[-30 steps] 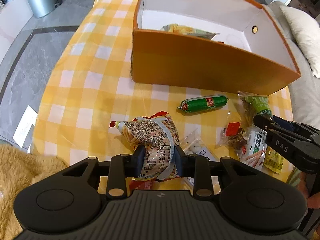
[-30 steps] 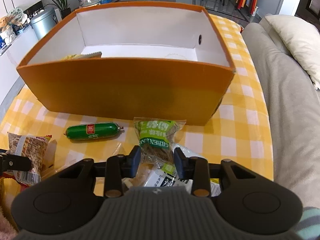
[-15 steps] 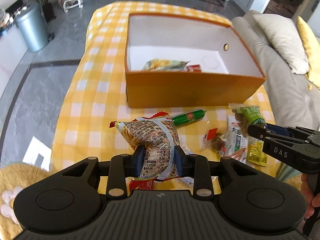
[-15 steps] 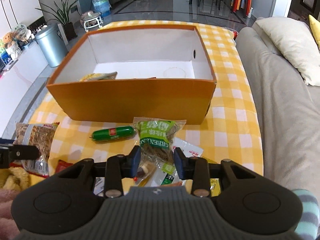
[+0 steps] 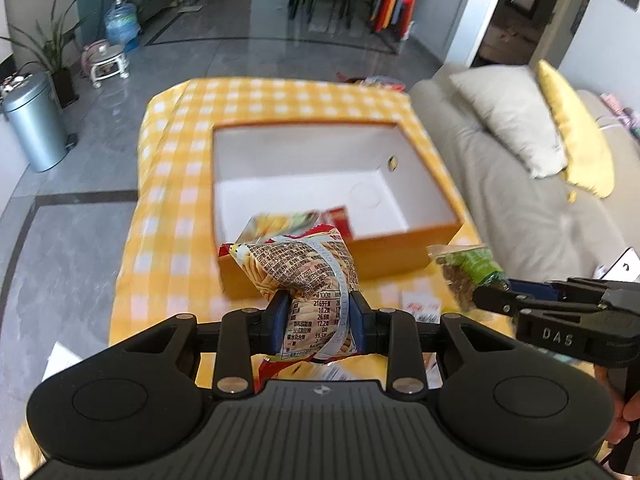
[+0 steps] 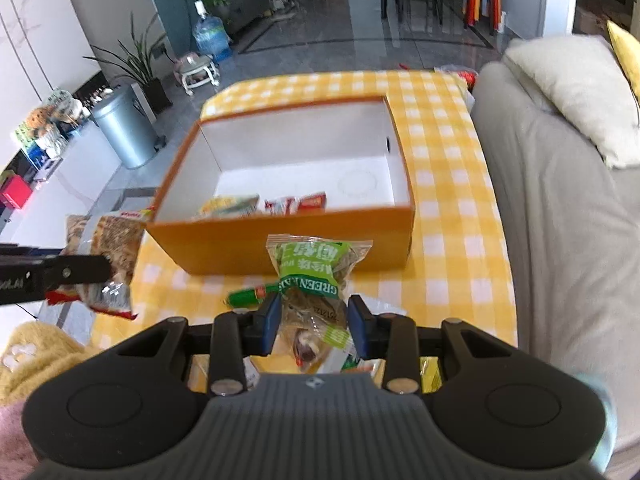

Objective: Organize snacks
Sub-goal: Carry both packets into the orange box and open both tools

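Left wrist view: a surface (image 5: 168,184) under a yellow-and-white checked cloth stands in a living room with a glossy grey floor, a metal bin (image 5: 34,124) and a water jug (image 5: 120,26) off to the left, and a grey sofa (image 5: 520,208) with pillows close along its right edge. An orange box (image 5: 400,252) with a white inside sits in the middle of the surface, open at the top, and a few packets (image 6: 260,205) lie against its near wall; most of its floor is bare. Cloth shows free on the left, far and right sides of the box.

The left tool (image 5: 319,320) is clamped on a printed snack bag (image 5: 296,268), which hangs in the air in front of the box's near wall. The right tool (image 6: 314,322) is closed on a green snack packet (image 6: 312,276), also held clear of the surface. Below it a green sausage (image 6: 248,297) and other small packets lie on the cloth before the box.

Compared with a second ago, both tools have risen with their bags, so the box now looks smaller and its whole opening is visible; far more of the room shows. The grips look unchanged.
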Demonstrator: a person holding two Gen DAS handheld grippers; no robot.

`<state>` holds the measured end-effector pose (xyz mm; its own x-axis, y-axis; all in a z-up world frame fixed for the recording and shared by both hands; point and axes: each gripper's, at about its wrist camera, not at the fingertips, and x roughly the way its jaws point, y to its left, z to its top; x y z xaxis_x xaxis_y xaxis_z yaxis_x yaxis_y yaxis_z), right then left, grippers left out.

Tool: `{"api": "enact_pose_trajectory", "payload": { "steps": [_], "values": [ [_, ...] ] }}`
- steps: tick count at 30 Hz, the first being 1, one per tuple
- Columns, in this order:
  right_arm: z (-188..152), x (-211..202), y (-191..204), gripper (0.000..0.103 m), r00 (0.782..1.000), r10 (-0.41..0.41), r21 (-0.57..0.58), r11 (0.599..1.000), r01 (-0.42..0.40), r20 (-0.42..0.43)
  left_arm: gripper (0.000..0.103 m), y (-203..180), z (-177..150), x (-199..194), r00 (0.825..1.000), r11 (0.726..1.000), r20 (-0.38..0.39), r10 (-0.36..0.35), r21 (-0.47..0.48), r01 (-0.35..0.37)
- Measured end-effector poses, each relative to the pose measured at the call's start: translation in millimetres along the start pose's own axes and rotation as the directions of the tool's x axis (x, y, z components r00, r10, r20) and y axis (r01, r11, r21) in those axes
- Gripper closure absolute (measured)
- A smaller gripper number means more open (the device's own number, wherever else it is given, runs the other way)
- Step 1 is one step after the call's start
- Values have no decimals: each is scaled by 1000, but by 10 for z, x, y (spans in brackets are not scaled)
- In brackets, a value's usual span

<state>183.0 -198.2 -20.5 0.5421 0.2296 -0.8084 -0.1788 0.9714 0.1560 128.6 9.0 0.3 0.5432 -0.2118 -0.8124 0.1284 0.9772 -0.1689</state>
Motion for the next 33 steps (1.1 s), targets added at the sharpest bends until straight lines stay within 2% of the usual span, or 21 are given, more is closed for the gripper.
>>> {"api": "enact_pose_trajectory", "payload": {
  "steps": [4,10,17,26,33],
  "values": [
    [254,-75,-29,69,1000,22,-19,1000,-22,21,68,-53,265,55,998,998,13,-56,17,56],
    [740,3,-67,69,999,40,-78,996,-38,23,68,-117,698,390,989,990,-41,-143,-13,142],
    [1193,498,-150,69,998,6,-135,991,-15,-67,68,-160,1009,900,977,985,-128,-173,-10,173],
    [1328,1256,-211,69,970,-2,-185,982,-44,-244,68,-193,1131,1618,940,988,-312,-138,21,152],
    [1305,1779,-251,69,929,25,-153,984,-88,-370,68,-145,1129,2008,909,993,-407,-92,32,115]
  ]
}}
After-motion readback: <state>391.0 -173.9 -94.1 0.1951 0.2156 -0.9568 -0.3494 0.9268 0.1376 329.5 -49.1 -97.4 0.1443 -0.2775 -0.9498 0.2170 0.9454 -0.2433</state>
